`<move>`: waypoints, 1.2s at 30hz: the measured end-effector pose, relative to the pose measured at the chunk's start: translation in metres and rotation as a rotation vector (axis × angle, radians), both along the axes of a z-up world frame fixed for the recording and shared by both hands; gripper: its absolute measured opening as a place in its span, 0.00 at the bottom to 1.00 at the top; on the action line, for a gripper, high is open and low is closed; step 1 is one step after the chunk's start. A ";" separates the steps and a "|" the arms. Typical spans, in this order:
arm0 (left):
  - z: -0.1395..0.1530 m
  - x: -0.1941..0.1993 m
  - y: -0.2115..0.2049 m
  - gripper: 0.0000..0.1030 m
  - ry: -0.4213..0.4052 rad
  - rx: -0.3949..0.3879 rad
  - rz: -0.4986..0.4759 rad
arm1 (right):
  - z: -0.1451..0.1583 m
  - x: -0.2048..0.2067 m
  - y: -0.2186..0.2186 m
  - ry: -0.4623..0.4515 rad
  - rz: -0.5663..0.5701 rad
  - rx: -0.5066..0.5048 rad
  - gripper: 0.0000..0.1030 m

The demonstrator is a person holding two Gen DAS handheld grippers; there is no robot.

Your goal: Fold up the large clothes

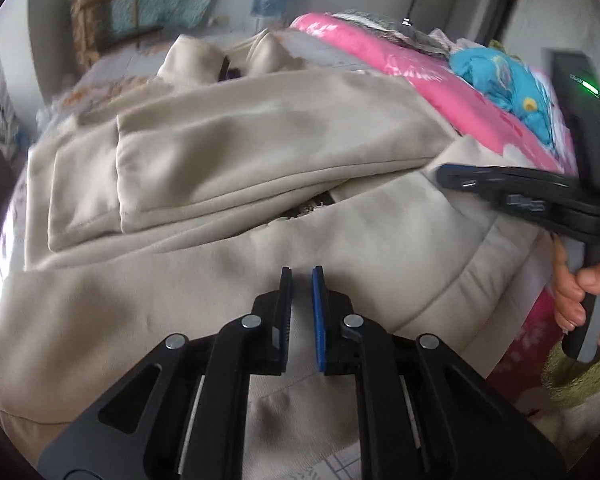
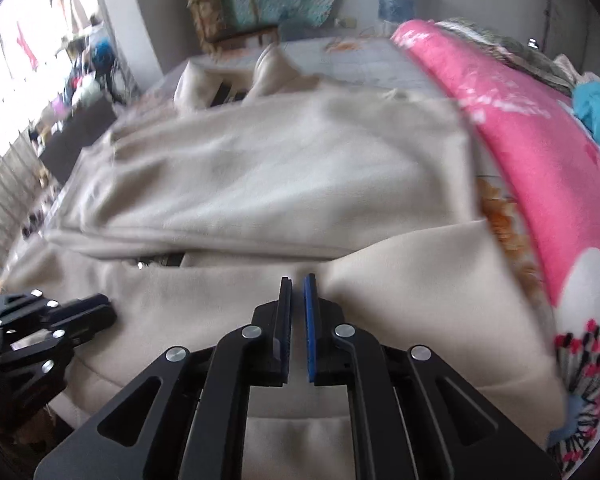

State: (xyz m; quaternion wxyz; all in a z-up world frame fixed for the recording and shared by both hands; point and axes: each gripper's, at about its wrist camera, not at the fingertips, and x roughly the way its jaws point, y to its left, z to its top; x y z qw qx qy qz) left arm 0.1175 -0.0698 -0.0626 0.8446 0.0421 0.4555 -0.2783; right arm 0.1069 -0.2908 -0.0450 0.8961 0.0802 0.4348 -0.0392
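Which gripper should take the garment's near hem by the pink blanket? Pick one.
Right. The right gripper hangs over the beige garment nearest the pink blanket; the left gripper sits farther from it. Both are empty.

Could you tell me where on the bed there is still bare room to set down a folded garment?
Bare sheet shows only at the far end, between the beige garment's hood and the wooden chair. A thin strip runs between the garment and the pink blanket. The right side is crowded with the blanket and blue clothes.
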 end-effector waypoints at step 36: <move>0.003 0.001 -0.002 0.11 0.049 0.018 0.067 | -0.019 -0.046 0.082 0.096 0.319 -0.084 0.51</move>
